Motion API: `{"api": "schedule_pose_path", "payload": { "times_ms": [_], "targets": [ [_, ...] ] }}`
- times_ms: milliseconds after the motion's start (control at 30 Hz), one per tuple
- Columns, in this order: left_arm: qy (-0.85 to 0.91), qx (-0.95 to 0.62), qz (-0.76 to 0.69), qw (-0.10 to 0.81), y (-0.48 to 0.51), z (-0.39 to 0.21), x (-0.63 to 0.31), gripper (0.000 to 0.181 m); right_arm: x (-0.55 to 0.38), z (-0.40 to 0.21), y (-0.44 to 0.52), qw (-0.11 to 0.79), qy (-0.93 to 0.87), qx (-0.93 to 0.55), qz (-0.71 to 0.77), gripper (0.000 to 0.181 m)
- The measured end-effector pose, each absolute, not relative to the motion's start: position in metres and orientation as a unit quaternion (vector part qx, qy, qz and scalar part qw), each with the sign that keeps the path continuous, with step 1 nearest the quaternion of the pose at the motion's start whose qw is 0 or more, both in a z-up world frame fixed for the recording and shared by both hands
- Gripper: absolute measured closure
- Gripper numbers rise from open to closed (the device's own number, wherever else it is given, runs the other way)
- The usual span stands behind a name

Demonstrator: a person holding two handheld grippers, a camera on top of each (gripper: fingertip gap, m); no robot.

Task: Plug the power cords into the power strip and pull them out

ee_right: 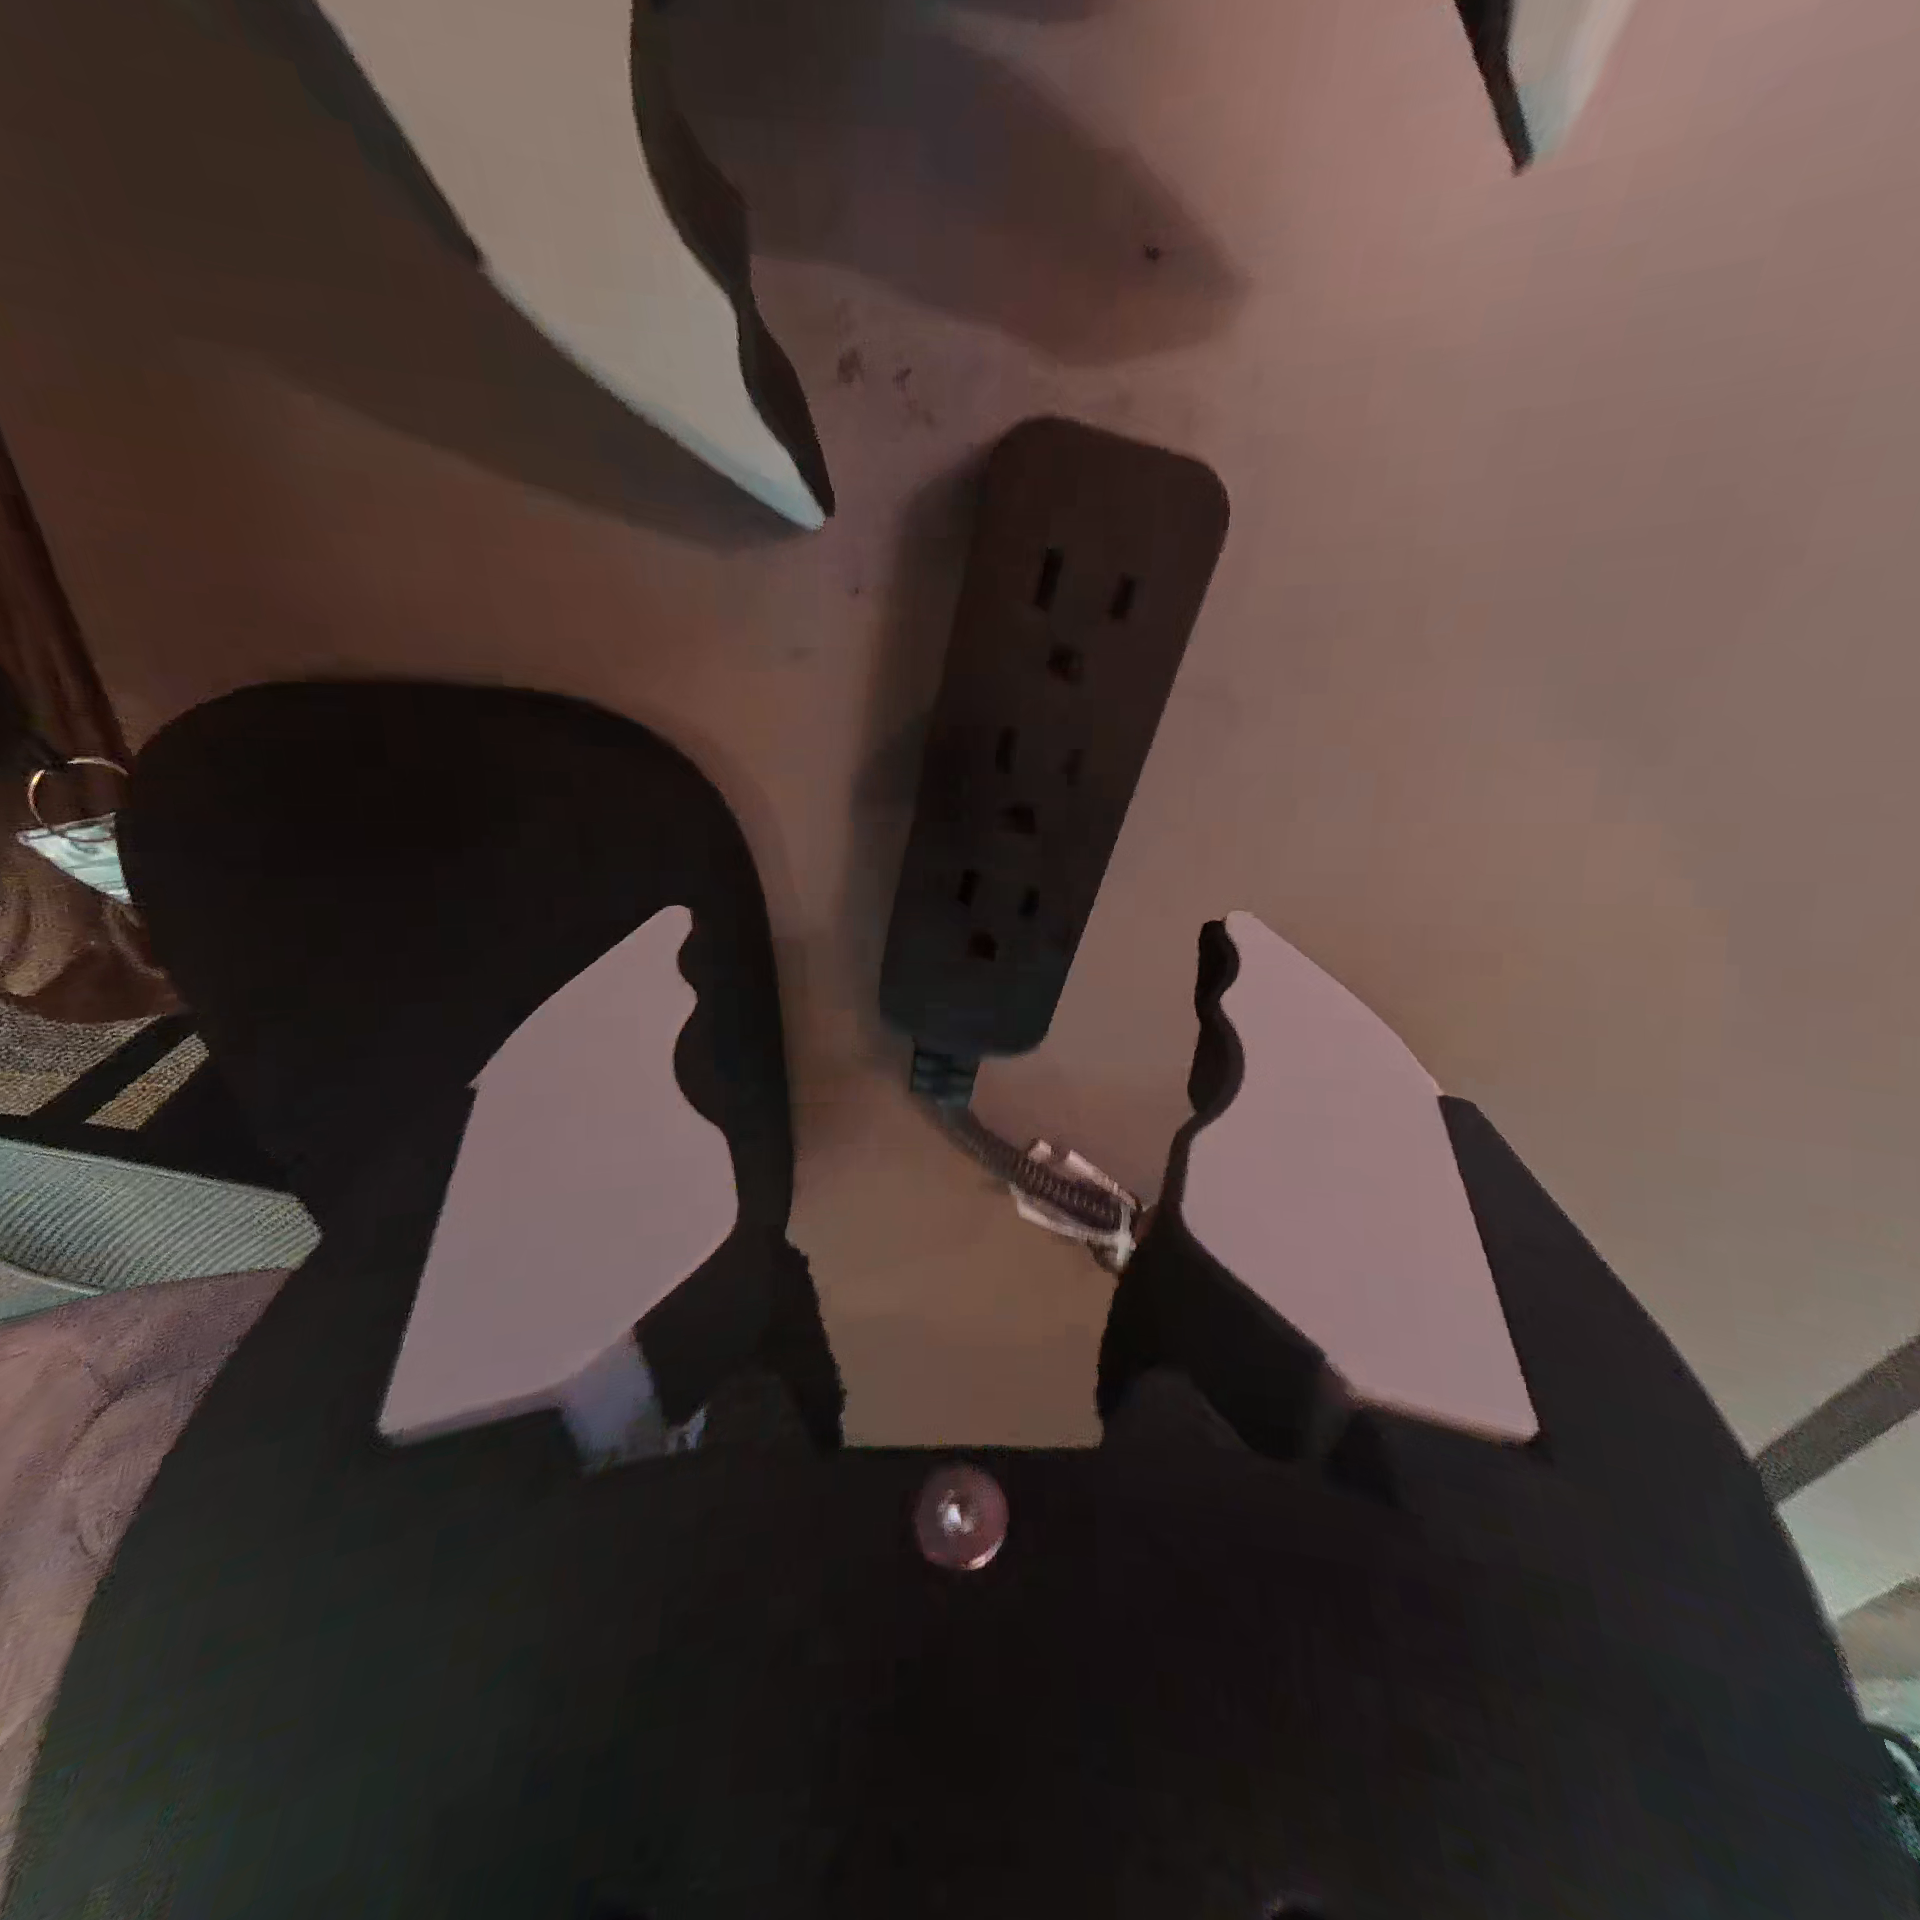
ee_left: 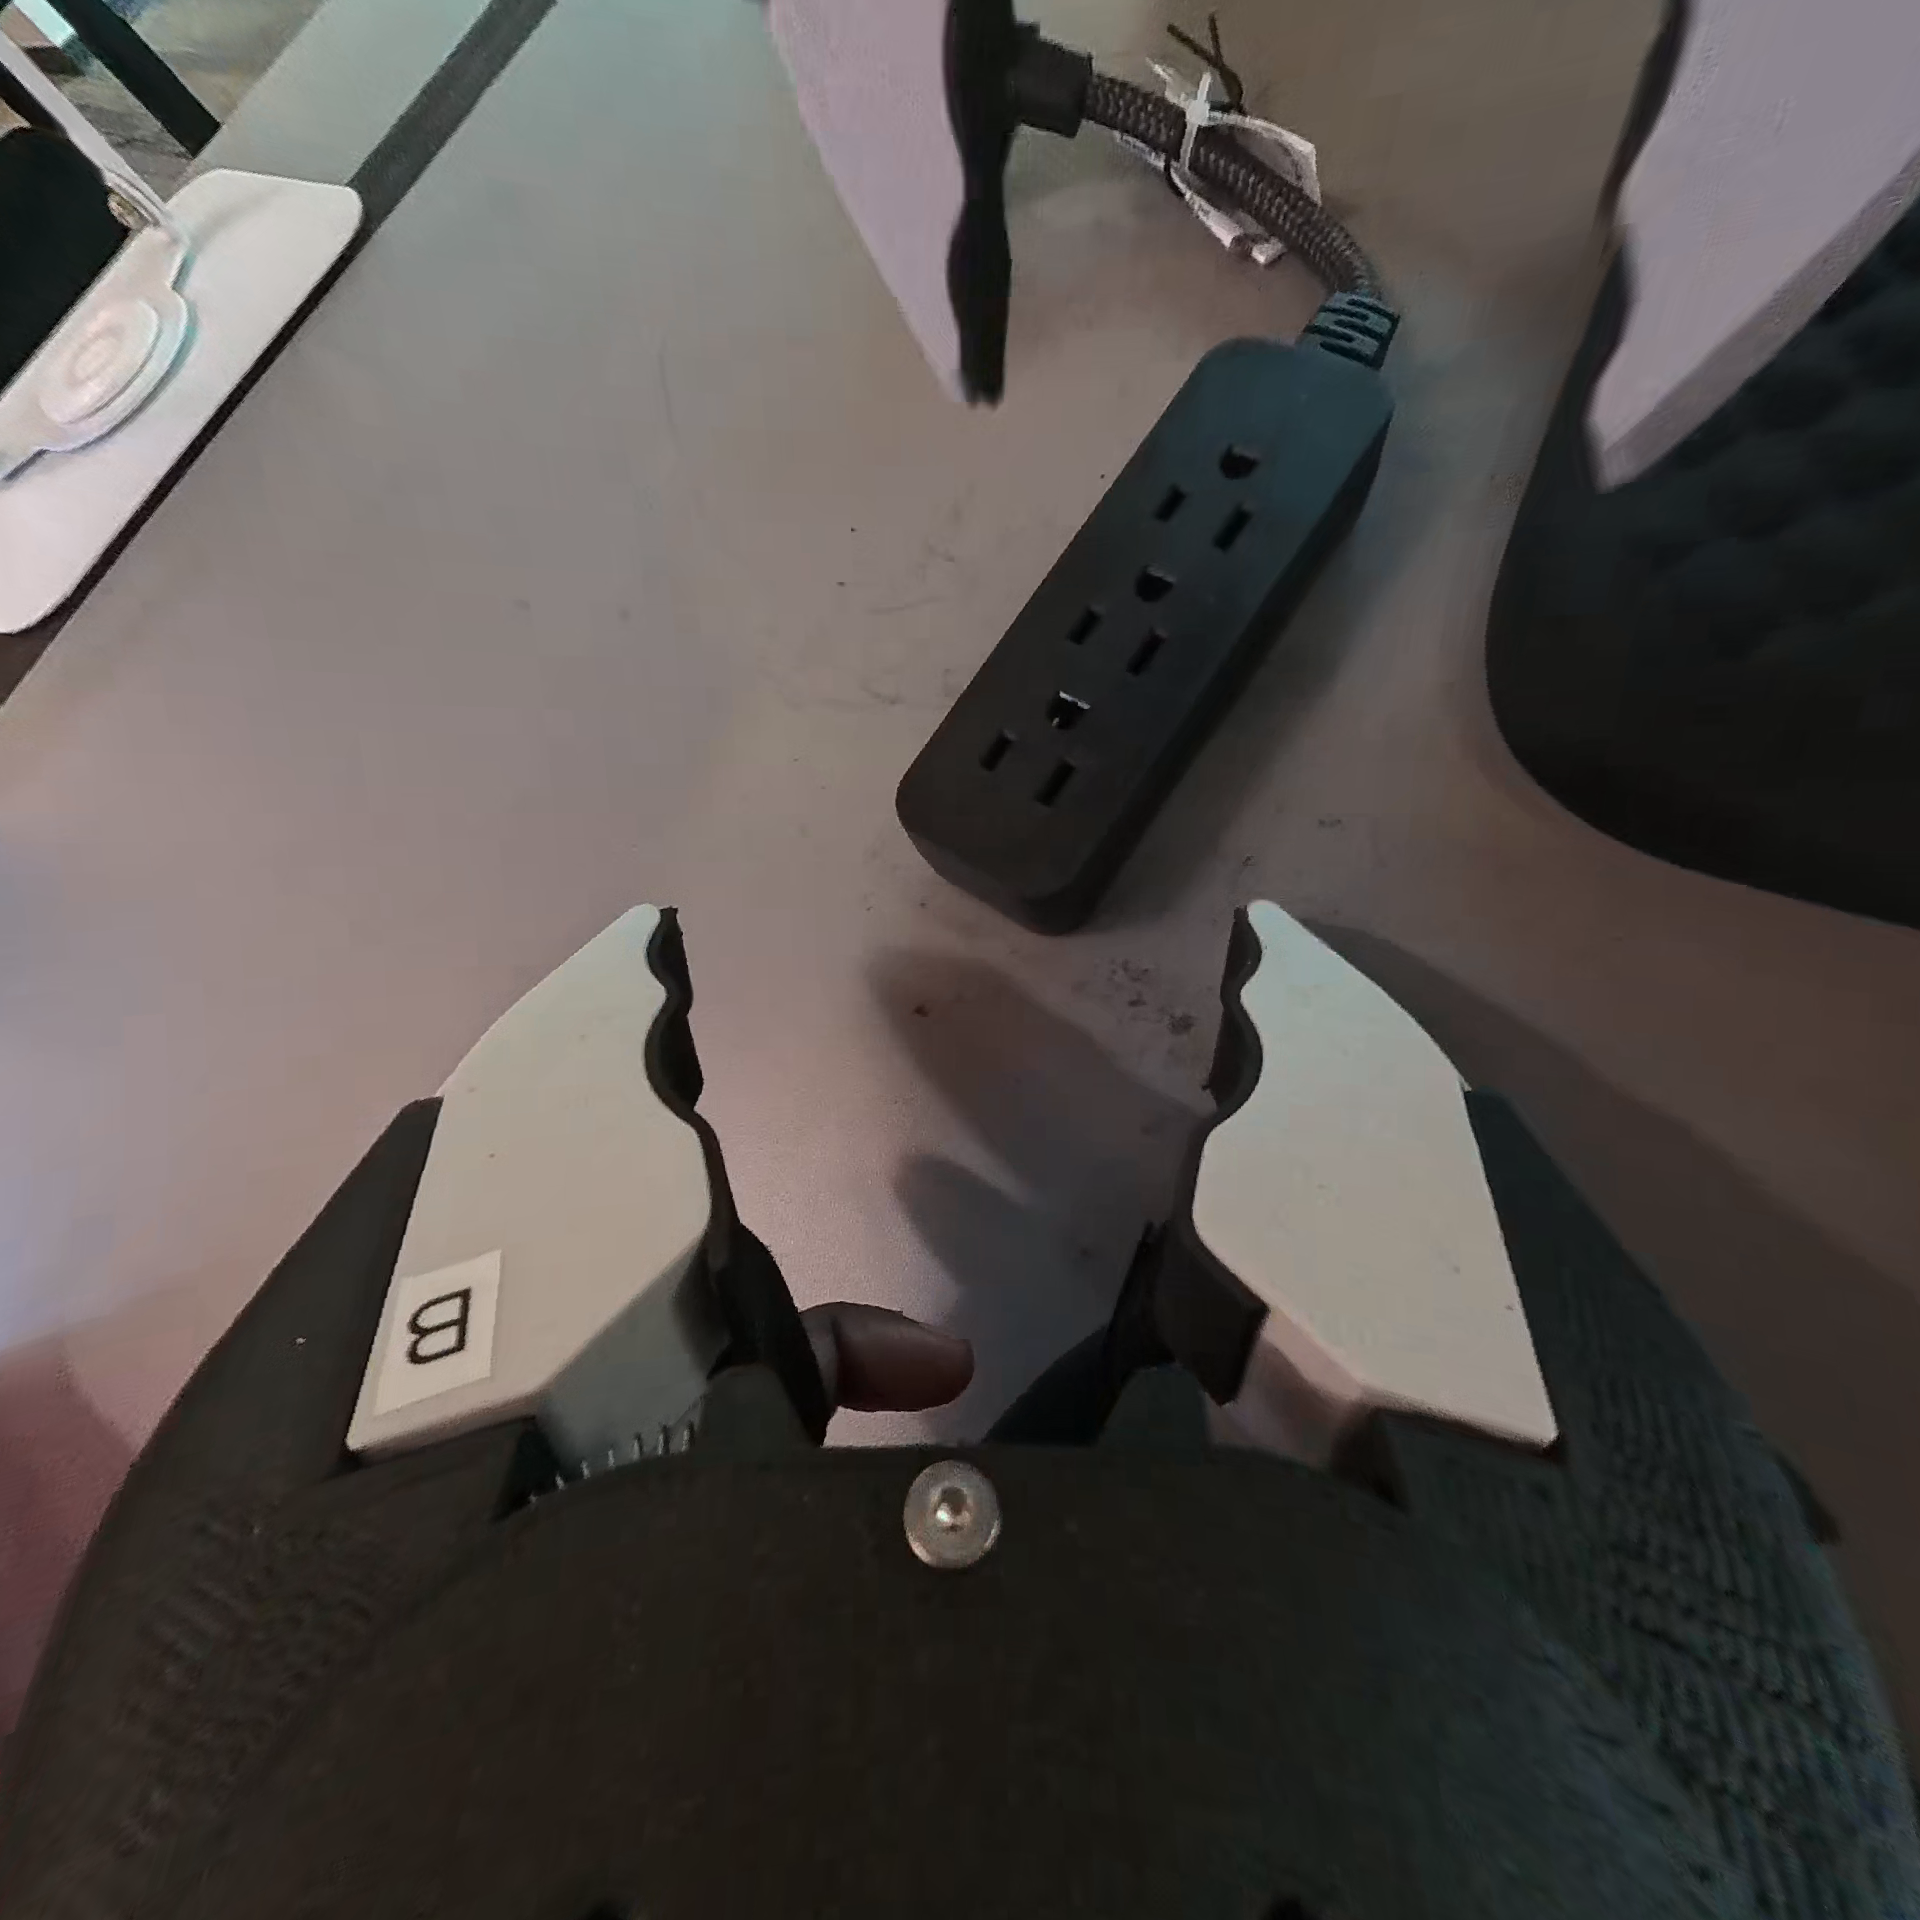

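Trouble from here would start with the power strip (ee_left: pixel 1143 634) itself: it lies loose on the grey table (ee_left: pixel 520 727), unpinned, so in my judgement any push on a socket off the straight line could skate it sideways or tip it on its edge. Its braided cord (ee_left: pixel 1236 182), bundled with a white tie, could also drag the strip if you snag it. No plug to insert shows in either view, so you must find one first; none of the three sockets is filled.

Your left gripper (ee_left: pixel 956 914) stands wide, nothing between its fingers, with the strip's free end just ahead and a little to its right. Your right gripper (ee_right: pixel 956 920) is also spread wide and holds nothing; the strip's corded end sits between its fingertips, seemingly lower down at table level, and the cord runs back toward its right finger. The two tongs face each other along the strip, one at each end. A dark mat (ee_left: pixel 1725 644) lies beside the strip, and a white lamp base (ee_left: pixel 135 395) sits well apart.
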State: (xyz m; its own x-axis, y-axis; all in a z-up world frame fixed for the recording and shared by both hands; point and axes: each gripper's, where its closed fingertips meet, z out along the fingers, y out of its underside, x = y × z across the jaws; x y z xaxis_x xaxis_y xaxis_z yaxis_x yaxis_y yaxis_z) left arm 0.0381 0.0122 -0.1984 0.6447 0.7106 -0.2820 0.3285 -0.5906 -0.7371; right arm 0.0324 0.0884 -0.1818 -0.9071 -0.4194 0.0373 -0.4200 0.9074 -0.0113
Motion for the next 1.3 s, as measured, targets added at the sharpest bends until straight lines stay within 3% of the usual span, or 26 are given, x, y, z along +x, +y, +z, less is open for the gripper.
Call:
{"api": "schedule_pose_path", "payload": {
  "times_ms": [400, 667, 1100, 1300],
  "targets": [
    [-0.320, -0.826, 0.285, 0.365, 0.011, -0.190, 0.037, 0.088, 0.022, -0.220, 0.073, 0.001, -0.972, 0.233, -0.010, 0.130],
    [-0.316, -0.827, 0.291, 0.361, 0.011, -0.190, 0.037, 0.089, 0.013, -0.208, 0.074, 0.014, -0.969, 0.245, 0.014, 0.132],
    [-0.304, -0.836, 0.306, 0.338, 0.011, -0.194, 0.037, 0.092, -0.032, -0.060, 0.096, 0.103, -0.913, 0.190, 0.345, 0.134],
    [-0.297, -0.840, 0.317, 0.326, 0.011, -0.195, 0.038, 0.094, -0.031, 0.030, 0.138, 0.229, -0.810, 0.209, 0.497, 0.135]
  ]
}}
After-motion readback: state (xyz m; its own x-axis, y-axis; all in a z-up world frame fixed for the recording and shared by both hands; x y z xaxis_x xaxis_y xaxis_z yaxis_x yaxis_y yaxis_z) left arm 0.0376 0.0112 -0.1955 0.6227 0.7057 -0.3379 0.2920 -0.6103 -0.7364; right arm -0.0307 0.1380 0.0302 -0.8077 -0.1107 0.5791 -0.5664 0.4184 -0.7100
